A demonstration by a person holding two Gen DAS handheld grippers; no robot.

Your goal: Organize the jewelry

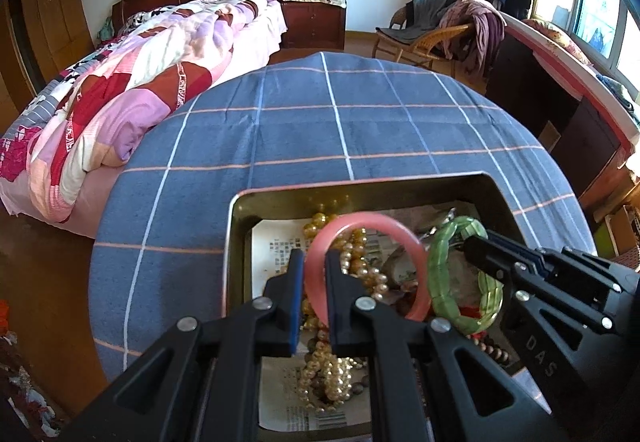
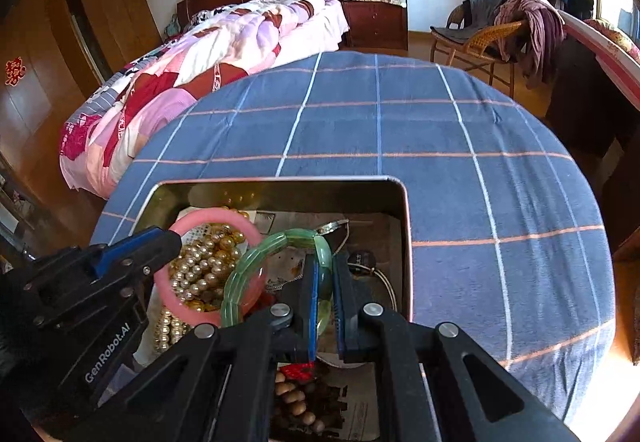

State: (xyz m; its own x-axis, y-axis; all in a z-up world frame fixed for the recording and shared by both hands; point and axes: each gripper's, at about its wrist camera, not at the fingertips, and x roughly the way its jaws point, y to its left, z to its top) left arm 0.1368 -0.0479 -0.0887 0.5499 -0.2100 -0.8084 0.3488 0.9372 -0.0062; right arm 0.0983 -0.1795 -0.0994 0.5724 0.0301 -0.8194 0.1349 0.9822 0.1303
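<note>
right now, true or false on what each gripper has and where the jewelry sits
1. The left gripper is shut on the pink bangle. True.
2. The right gripper holds a pearl necklace. False: it is shut on the green bracelet; the pearl beads lie in the tin.
3. Both bangles are held above the open metal tin. True.
4. The tin stands on bare wood. False: it stands on a blue checked cloth.
5. The tin is lined with printed paper. True.
</note>
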